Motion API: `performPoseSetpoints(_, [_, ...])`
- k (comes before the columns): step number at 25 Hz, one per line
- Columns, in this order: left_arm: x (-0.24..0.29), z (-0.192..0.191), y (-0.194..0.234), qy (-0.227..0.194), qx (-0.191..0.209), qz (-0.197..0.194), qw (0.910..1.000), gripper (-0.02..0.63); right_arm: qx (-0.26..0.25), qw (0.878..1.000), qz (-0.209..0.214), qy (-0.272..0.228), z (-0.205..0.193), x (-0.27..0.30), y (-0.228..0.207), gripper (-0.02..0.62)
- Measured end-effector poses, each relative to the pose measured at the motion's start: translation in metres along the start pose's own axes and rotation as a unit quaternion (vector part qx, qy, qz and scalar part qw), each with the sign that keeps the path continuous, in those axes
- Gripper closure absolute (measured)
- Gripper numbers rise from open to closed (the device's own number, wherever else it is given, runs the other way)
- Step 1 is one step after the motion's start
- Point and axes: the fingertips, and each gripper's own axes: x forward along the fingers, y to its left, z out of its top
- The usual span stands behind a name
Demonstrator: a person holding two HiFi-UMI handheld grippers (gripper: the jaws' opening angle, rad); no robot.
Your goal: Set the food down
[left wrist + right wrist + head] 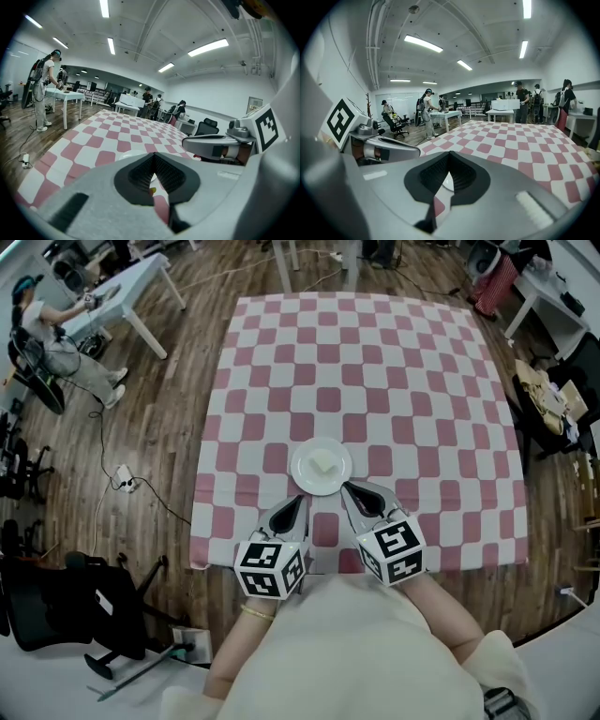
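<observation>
A white plate (322, 468) rests on the red-and-white checked tablecloth (375, 362) near its front edge, with a pale piece of food (324, 462) lying on it. My left gripper (302, 500) is just in front of the plate's left side, jaws shut and empty. At the plate's front right rim my right gripper (345, 487) is also shut with nothing in it. In the left gripper view the jaws (152, 155) meet, with a sliver of plate (153, 177) below them. The right gripper view shows closed jaws (449, 153) over the plate (448, 182).
A white table (122, 292) with a person (52, 338) stands far left. An office chair (66, 601) and floor cables (127, 479) lie at the left. A cluttered chair (544, 395) is at the right. More people and tables (506, 105) stand beyond the cloth.
</observation>
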Motion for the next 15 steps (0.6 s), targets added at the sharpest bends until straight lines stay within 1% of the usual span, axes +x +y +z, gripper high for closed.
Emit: performPoseSetpoints(15, [-0.0011, -0.0027, -0.0017, 0.003, 0.004, -0.004, 1.0, 0.603, 0.002, 1.0, 0.001, -0.012, 0.0028, 0.0016, 0.0042, 0.591])
